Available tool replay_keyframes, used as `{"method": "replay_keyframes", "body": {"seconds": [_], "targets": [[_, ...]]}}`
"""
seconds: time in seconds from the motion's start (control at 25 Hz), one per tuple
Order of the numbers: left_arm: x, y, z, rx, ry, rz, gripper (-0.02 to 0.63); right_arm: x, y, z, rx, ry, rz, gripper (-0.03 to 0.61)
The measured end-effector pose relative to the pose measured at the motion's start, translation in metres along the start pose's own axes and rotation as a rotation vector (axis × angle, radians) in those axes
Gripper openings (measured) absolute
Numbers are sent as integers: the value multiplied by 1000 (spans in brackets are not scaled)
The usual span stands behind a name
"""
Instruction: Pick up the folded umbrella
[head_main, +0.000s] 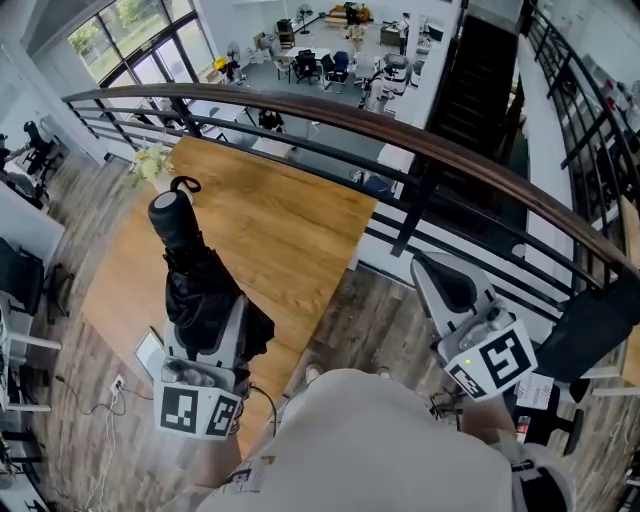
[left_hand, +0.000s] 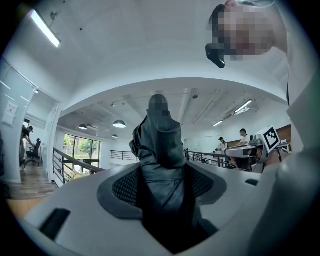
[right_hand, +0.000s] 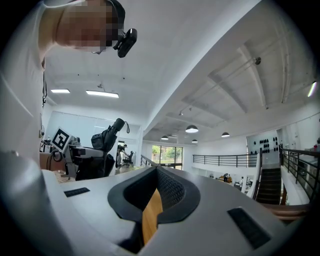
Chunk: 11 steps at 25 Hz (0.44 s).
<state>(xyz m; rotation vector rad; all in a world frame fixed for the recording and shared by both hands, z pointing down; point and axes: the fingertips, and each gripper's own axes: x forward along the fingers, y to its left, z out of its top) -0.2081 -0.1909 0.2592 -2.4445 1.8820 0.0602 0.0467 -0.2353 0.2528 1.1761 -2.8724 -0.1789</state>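
Folded umbrella (head_main: 190, 270) is off the table, black, canopy bunched, handle end and strap loop pointing up and to the far side. It sits between the jaws of the left gripper (left_hand: 162, 175). The jaws stand wide, but that's the bulk of the fabric: both pads (left_hand: 125, 187) press into the canopy, so it's a real grip around the mid-body, not the handle.

From the right gripper view the umbrella hangs clear in the air at the left, loose fabric drooping under the jaws. Below and beyond it is the wooden table (head_main: 290, 220), nothing else of note on it. Dark railing (head_main: 450, 160) runs across the far side, open hall below.

Right gripper (right_hand: 157, 175) is near right, well apart from the umbrella, jaws brought together with only a sliver of gap, holding nothing.

Status, my read: pick is basically done, grasp made and load carried. What's left is keeping it secure. Soft fabric grip could slip or let the body sag.
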Motion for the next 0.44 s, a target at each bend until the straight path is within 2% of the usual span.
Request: {"method": "replay_keyframes", "body": {"seconds": [0.12,0.24,0.44], "targets": [[4,3,-1,-26,20,21,275,0,-3,1,-17,-2,3,28],[8,5,1,-56,4,24,275,3,-7,0,-26,-5,7,28],[7,2,4,-35,-2,10,275,3,-6,3,-34,-21,9,28]]}}
